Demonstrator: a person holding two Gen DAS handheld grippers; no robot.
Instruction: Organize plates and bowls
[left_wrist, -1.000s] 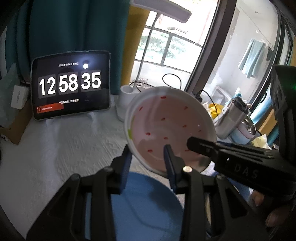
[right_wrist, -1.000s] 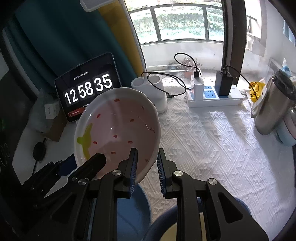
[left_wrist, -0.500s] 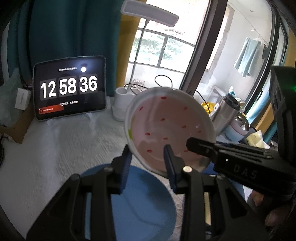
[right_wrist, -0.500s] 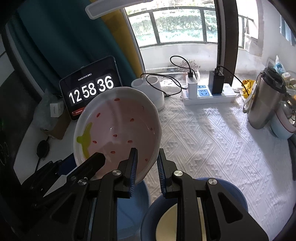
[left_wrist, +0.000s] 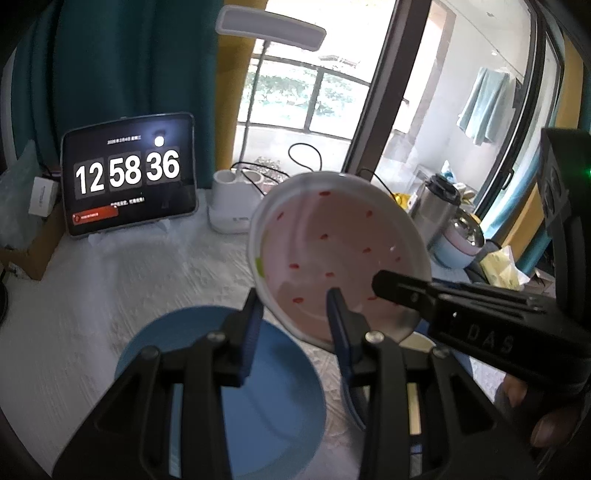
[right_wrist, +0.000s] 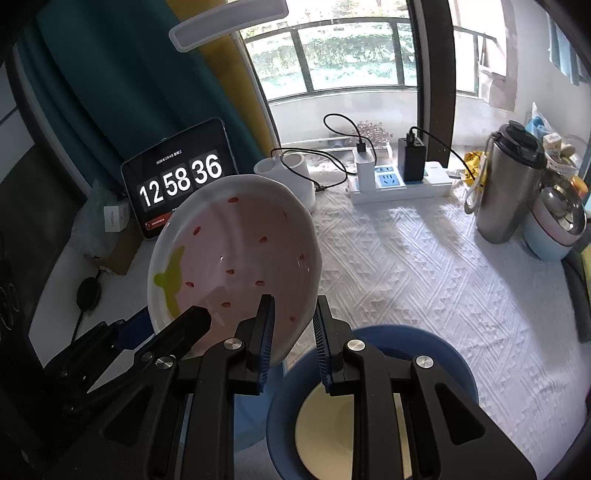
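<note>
White quilted cloth (right_wrist: 424, 266) below — I hold the pink bowl (right_wrist: 236, 258) tilted in the air.
My left gripper (left_wrist: 295, 314) and right gripper (right_wrist: 293, 328) each pinch its near rim; blue plate (left_wrist: 266, 398) sits directly under my left, blue bowl (right_wrist: 436, 354) under my right — both equally near.

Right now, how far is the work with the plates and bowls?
It is in the middle. Both claws, left and right, grip the rim of the pink strawberry dish, tilted in the air. Below on the white cloth a light blue plate lies empty, and a dark blue bowl already holds a cream dish. Left: set the pink dish down.
</note>
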